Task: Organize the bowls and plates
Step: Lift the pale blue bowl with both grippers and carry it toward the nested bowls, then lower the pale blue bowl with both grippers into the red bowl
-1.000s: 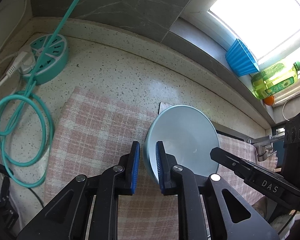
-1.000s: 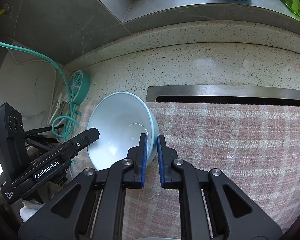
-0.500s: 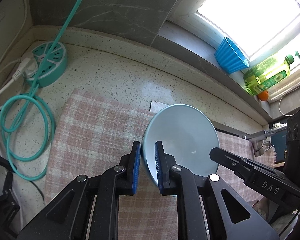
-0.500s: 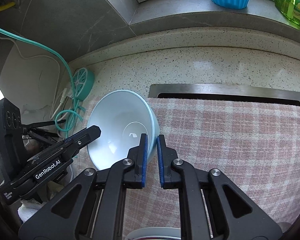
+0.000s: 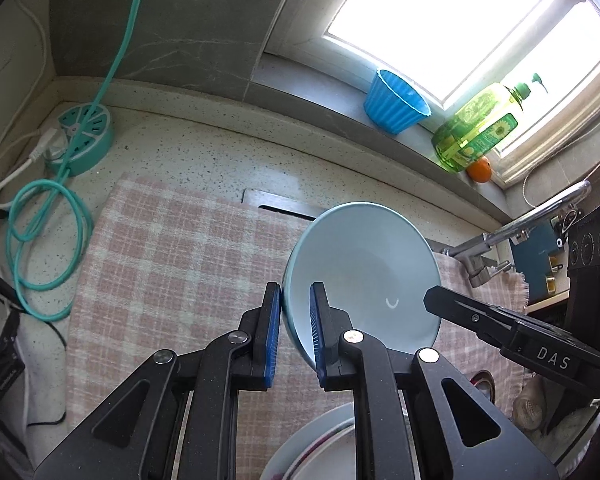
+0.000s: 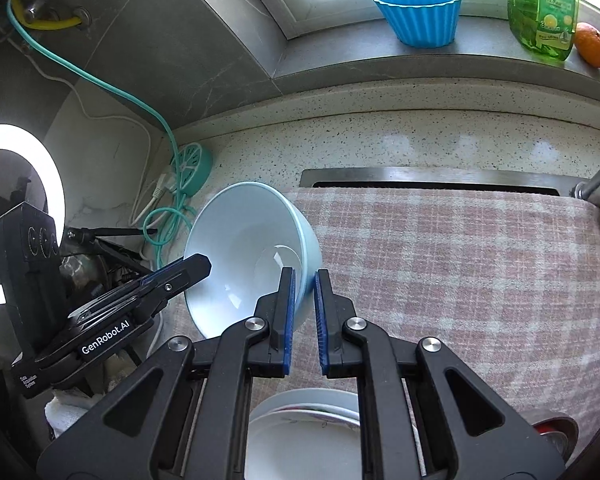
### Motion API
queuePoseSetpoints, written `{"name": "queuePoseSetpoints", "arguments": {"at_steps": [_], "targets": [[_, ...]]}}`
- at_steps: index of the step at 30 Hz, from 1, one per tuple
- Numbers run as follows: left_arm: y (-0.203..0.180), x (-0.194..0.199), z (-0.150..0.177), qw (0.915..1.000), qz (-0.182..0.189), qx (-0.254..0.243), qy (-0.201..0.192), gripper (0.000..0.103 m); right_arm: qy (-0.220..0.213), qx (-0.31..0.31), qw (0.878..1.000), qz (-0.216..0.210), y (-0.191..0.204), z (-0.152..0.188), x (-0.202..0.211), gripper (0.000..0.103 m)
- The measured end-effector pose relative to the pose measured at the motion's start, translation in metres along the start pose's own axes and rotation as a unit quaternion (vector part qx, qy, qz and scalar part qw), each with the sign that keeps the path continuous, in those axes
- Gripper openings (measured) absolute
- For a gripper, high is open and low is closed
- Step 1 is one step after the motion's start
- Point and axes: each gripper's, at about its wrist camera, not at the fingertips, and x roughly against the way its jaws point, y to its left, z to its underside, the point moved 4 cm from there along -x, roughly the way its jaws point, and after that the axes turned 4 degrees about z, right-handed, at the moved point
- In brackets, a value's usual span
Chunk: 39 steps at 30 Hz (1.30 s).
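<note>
A pale blue bowl [image 5: 364,276] hangs tilted in the air above the pink checked cloth [image 5: 172,264]. My left gripper [image 5: 295,304] is shut on its left rim. My right gripper [image 6: 305,294] is shut on the opposite rim of the same bowl [image 6: 240,252]. Each gripper shows in the other's view. A stack of white plates [image 6: 304,440] lies on the cloth just below the bowl, also at the bottom of the left wrist view [image 5: 320,448], largely hidden by the gripper bodies.
A teal power strip [image 5: 86,138] with looped cord sits at the counter's left corner. A blue ribbed cup [image 6: 420,12], green soap bottle [image 6: 542,8] and an orange [image 6: 592,44] stand on the window sill. A steel tap [image 5: 512,236] is at right. A ring light [image 6: 16,216] glows at left.
Both grippers have lifted the bowl higher above the cloth and drawn it back towards me. The white plates have come into view beneath it.
</note>
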Motion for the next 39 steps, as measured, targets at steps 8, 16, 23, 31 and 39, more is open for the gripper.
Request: {"name": "queuePoseSetpoints", "arguments": {"at_steps": [8,16,23,31,39], "targets": [[-0.039,0.009,0.034,0.9996,0.023,-0.015,-0.003,0.013,-0.018,-0.006,1.0,-0.006,-0.028,0.029,0.052,0.01],[-0.085,0.011,0.068,0.998,0.052,-0.036,0.005,0.013,-0.032,-0.016,0.999,-0.004,-0.066,0.065,0.098,0.01],[-0.124,0.007,0.092,0.9954,0.074,-0.057,0.02,0.013,-0.042,-0.037,0.998,0.001,-0.104,0.093,0.128,0.01],[-0.157,-0.008,0.117,0.9921,0.085,-0.079,0.047,0.013,-0.038,-0.057,0.997,0.017,-0.143,0.123,0.142,0.01],[-0.181,-0.027,0.143,0.9876,0.087,-0.102,0.081,0.013,-0.032,-0.078,0.996,0.032,-0.177,0.15,0.146,0.01]]}}
